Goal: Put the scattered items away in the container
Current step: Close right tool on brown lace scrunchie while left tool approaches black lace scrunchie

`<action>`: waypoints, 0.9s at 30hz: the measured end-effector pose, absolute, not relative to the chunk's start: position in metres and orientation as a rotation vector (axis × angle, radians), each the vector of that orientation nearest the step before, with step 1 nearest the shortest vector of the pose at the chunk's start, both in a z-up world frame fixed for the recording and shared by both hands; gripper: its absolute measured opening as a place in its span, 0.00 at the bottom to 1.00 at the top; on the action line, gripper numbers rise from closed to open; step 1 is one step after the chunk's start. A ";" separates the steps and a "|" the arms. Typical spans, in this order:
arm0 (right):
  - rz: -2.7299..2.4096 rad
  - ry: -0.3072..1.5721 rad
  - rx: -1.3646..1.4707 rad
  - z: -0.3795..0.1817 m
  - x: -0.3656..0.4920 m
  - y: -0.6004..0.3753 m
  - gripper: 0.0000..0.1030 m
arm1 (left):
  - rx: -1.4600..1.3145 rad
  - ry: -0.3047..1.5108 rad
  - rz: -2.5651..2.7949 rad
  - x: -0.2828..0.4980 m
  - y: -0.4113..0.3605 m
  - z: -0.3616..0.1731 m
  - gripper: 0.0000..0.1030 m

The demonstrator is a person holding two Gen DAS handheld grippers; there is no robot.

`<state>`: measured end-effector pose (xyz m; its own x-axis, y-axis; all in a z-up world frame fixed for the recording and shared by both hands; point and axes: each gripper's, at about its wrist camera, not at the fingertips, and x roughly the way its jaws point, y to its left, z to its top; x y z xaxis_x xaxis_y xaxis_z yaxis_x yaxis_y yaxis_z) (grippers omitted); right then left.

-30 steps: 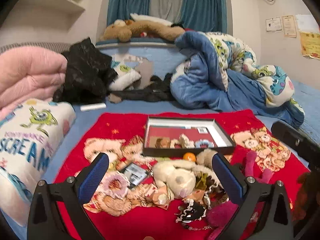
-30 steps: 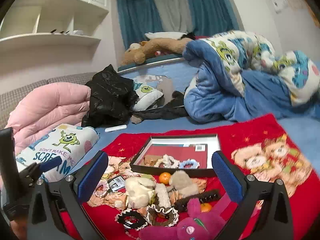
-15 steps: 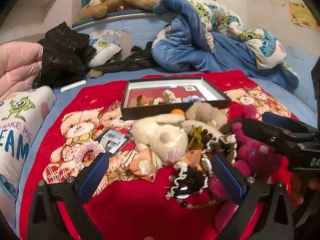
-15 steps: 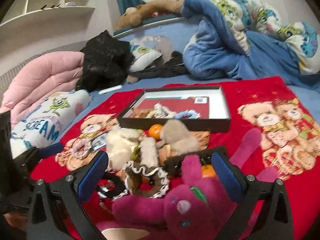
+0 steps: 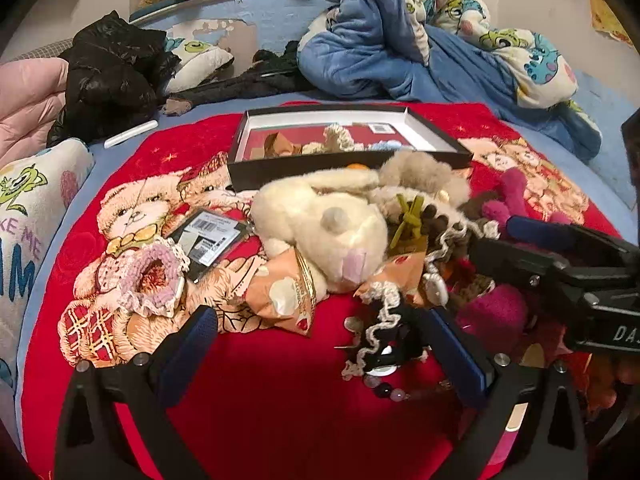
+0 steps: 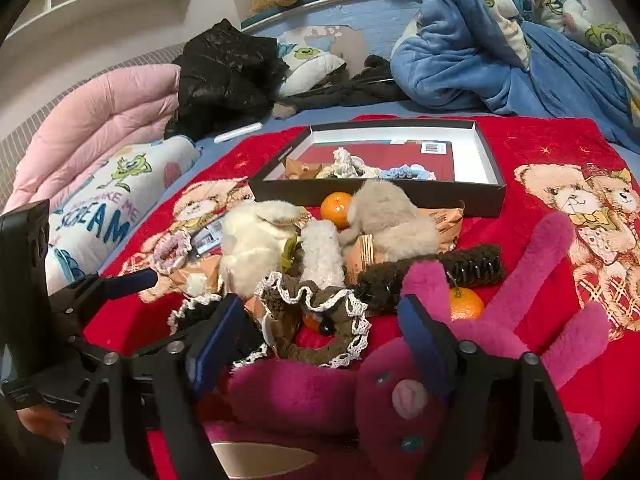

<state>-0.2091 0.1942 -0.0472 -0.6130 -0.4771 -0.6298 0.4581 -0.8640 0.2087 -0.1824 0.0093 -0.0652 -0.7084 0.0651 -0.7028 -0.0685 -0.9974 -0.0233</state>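
In the lower half of the left wrist view, the left gripper [image 5: 324,344] hung wide open with nothing between its blue-padded fingers [image 5: 192,344], low over the red teddy-bear-print blanket [image 5: 272,392]. A black scrunchie with cream lace trim [image 5: 380,336] lay just inside its right-hand finger. Above centre, the cream plush toy [image 5: 332,228] lay in the heap, and the shallow black cardboard box with a white rim [image 5: 344,140] sat behind it in the upper middle, a few small items already inside.

In the right wrist view, the right gripper [image 6: 320,340] also stood open and empty, low in the frame over the magenta plush rabbit [image 6: 380,392] and a brown lace-edged scrunchie [image 6: 316,320]. An orange mandarin [image 6: 337,209] touched the box's front wall [image 6: 440,196].
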 end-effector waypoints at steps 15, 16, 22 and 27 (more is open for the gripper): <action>-2.456 0.008 0.971 -0.054 -0.212 0.188 0.36 | -1.313 -0.111 2.808 -0.201 -0.008 -0.097 1.00; -2.460 0.009 0.974 -0.054 -0.213 0.189 0.33 | -1.319 -0.102 2.808 -0.201 -0.007 -0.098 1.00; -2.462 -0.005 0.973 -0.054 -0.212 0.192 0.23 | -1.331 -0.105 2.791 -0.204 -0.006 -0.101 1.00; -2.468 -0.032 0.968 -0.052 -0.212 0.195 0.14 | -1.324 -0.109 2.789 -0.204 -0.007 -0.101 1.00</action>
<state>-0.2117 0.1946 -0.0522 -0.6309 -0.4471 -0.6341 0.4302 -0.8817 0.1936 -0.2041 -0.0068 -0.1008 -0.6315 0.0779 -0.7714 -0.0175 -0.9961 -0.0863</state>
